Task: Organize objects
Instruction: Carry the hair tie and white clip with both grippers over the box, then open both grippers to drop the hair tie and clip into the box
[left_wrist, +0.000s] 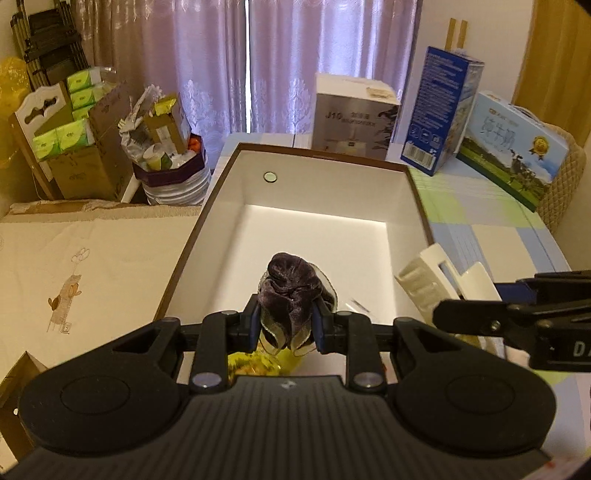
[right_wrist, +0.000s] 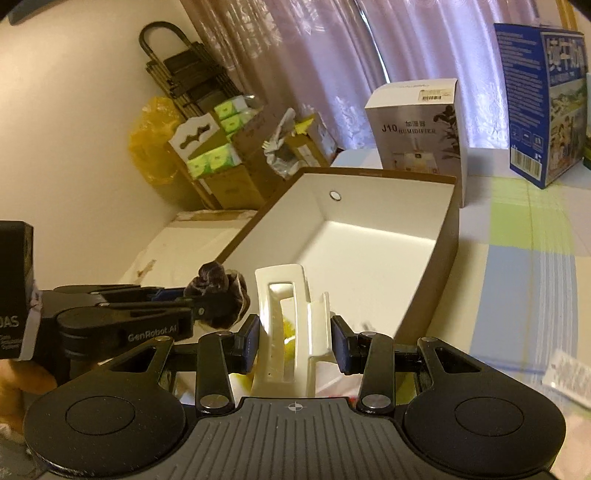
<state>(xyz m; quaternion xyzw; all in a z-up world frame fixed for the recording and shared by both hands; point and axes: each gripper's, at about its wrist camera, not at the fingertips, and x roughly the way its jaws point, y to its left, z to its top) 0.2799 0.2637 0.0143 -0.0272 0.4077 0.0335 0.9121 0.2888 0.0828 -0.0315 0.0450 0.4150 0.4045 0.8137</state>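
Your open box (left_wrist: 236, 206), brown outside and white inside, sits ahead of both grippers with its near edge just under your fingertips and its floor bare. Its brown rim runs close along the left side to the cream cloth with the cartoon print (left_wrist: 74, 280), and on the right it borders the checked tablecloth (left_wrist: 480, 206), which offers open room between the box and the cartons at the far right. At the far end the humidifier carton (right_wrist: 417, 129) stands right behind the box wall, with the tall blue carton (right_wrist: 535, 103) to its right.

Your left gripper (left_wrist: 286, 317) is clamped on a dark purple velvet scrunchie (left_wrist: 286, 280), which bulges up between the pads above the near end of the box. Your right gripper (right_wrist: 295, 332) is closed on a white hair claw clip (right_wrist: 291, 325), held upright just right of the scrunchie; the two items sit near each other but apart.

Something yellow-green (left_wrist: 266, 363) lies under the left gripper, mostly hidden by the fingers, and you cannot tell what it is. A blurred pale item (right_wrist: 570, 373) at the near right edge of the right wrist view is also unreadable. On the far left, a cardboard box holds green tissue packs (left_wrist: 62, 140).
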